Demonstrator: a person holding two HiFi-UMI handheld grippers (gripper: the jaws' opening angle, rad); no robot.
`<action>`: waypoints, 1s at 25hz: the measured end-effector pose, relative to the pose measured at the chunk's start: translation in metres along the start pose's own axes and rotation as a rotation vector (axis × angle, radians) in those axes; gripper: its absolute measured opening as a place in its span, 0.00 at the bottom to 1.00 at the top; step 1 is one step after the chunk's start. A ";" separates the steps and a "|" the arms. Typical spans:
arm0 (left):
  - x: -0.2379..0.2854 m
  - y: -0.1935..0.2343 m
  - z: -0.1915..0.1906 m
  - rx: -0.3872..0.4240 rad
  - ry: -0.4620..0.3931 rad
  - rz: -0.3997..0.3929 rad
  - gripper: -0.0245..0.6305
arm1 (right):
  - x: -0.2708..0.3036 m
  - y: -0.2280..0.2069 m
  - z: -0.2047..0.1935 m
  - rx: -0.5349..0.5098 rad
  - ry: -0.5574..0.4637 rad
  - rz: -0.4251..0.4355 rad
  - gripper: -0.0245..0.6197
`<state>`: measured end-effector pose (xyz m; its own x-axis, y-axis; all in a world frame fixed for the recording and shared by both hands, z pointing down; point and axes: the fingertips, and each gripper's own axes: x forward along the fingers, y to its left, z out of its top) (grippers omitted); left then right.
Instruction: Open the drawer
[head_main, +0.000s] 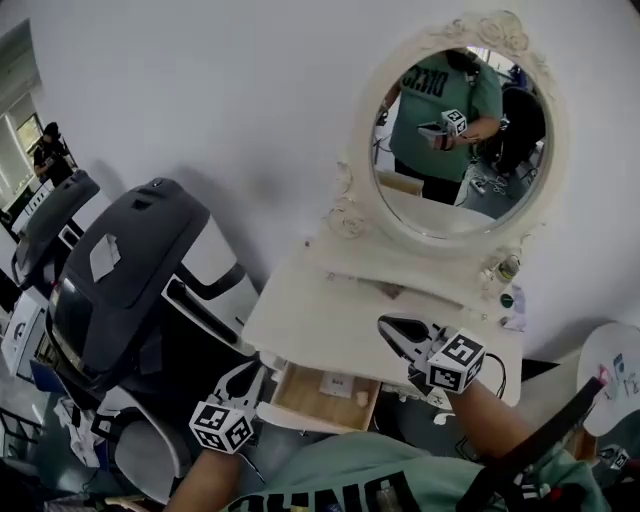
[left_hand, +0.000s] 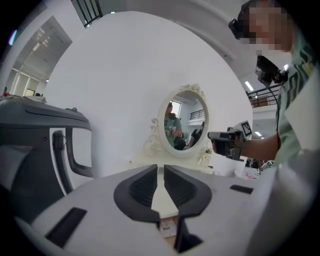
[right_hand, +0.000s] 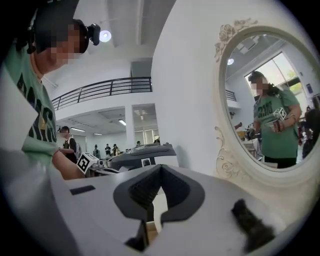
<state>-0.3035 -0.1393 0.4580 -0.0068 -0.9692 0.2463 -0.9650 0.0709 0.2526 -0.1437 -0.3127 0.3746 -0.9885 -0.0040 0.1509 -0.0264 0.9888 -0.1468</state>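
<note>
The white dressing table (head_main: 300, 310) has a shallow wooden drawer (head_main: 320, 398) standing pulled out at its front, with a small white card (head_main: 335, 381) lying in it. My left gripper (head_main: 250, 378) hovers just left of the drawer's front corner. In the left gripper view its jaws (left_hand: 160, 167) stand a narrow gap apart with nothing between them, and the drawer (left_hand: 169, 227) shows below. My right gripper (head_main: 385, 325) is over the tabletop, right of the drawer. Its tips (right_hand: 160, 167) meet and it holds nothing.
An oval mirror (head_main: 455, 135) in an ornate white frame stands at the back of the table against the wall. Small bottles (head_main: 508, 268) sit at the back right. A large grey and black chair-like unit (head_main: 130, 270) stands close on the left. A round white table (head_main: 615, 365) is at the right.
</note>
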 end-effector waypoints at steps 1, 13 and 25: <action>-0.005 -0.003 0.008 0.003 -0.014 -0.026 0.11 | -0.007 0.007 0.002 0.003 -0.004 -0.028 0.05; -0.003 -0.087 0.073 0.035 -0.110 -0.335 0.05 | -0.152 0.031 0.018 0.000 -0.080 -0.377 0.05; -0.002 -0.255 0.059 0.055 -0.105 -0.470 0.05 | -0.330 0.050 -0.007 -0.029 -0.100 -0.504 0.05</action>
<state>-0.0729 -0.1688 0.3381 0.4098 -0.9119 0.0209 -0.8823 -0.3904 0.2630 0.1826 -0.2606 0.3238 -0.8634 -0.4941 0.1019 -0.5007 0.8640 -0.0526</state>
